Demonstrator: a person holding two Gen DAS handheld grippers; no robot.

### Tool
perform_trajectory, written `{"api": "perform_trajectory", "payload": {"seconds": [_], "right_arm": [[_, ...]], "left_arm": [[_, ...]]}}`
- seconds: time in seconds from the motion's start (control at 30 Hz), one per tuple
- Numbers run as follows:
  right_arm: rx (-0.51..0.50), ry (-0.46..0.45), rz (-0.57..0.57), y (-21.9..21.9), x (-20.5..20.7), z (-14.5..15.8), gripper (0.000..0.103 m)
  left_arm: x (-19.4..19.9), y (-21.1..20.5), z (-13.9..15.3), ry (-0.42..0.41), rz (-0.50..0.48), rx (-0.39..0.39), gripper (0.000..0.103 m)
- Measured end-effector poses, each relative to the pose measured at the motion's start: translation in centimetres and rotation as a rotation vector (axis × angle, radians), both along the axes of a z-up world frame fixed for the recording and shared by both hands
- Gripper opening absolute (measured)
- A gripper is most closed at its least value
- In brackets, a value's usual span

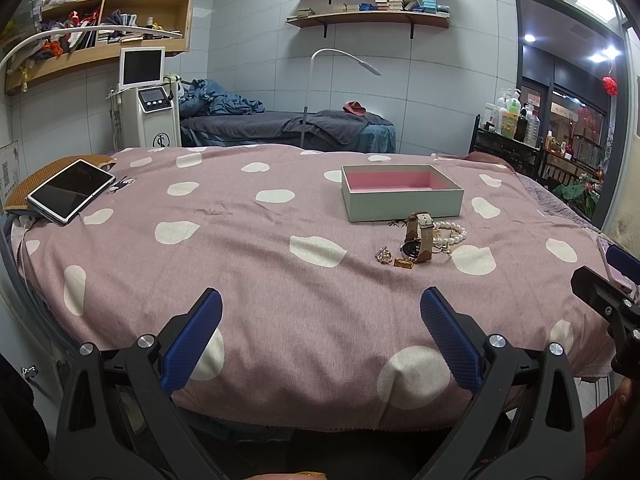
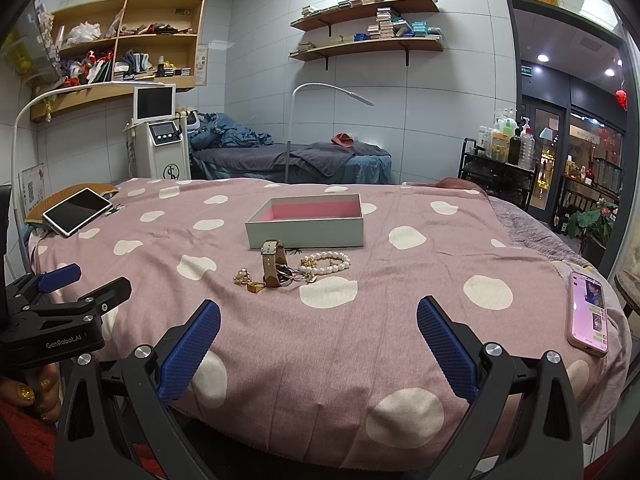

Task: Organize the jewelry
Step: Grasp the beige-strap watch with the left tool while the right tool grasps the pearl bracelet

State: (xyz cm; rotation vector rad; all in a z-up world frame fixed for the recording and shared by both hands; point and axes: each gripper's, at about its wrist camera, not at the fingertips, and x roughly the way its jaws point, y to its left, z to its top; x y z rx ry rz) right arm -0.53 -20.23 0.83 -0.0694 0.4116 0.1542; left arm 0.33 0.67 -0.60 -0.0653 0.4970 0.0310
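Rectangular pink-lined box (image 2: 305,220) behind round pearl bracelet (image 2: 326,263).

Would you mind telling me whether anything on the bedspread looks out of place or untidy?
Yes: the jewelry lies in a loose tangle in front of the box rather than inside it. The watch overlaps a pearl bracelet and small gold pieces. The box's pink interior looks empty.

A beauty salon treatment room: massage bed (image 1: 288,128), skincare machine (image 1: 150,108), lotion bottles (image 2: 508,144).
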Motion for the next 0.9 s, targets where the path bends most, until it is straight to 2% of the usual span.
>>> {"api": "perform_trajectory", "payload": {"seconds": [0.2,0.4,0.57,0.73,0.8,0.9], "right_arm": [[-0.001,0.023,-0.003,-0.2,0.5,-0.5,0.097],[0.004,0.105,0.013,-0.8,2.7,-1.7,0.097],[-0.008,0.174,0.021,-1.7,5.6,-2.7,0.097],[-0.017,0.219,0.049,-2.4,8.8,-2.9,0.097],[-0.022,0.237,0.058,-2.6,10.3,-2.8,0.094],[-0.028,0.269,0.070,-2.7,13.2,-2.8,0.086]], "left_arm": [[0.7,0.1,-0.8,0.045,-0.022,-0.031,0.098],[2.5,0.1,-3.1,0.178,-0.080,-0.067,0.098],[4.2,0.3,-4.4,0.234,-0.159,-0.112,0.097],[6.7,0.4,-3.3,0.211,-0.222,-0.130,0.085],[7.9,0.0,-2.7,0.202,-0.261,-0.130,0.081],[9.9,-1.0,-2.0,0.202,-0.345,-0.162,0.074]]}}
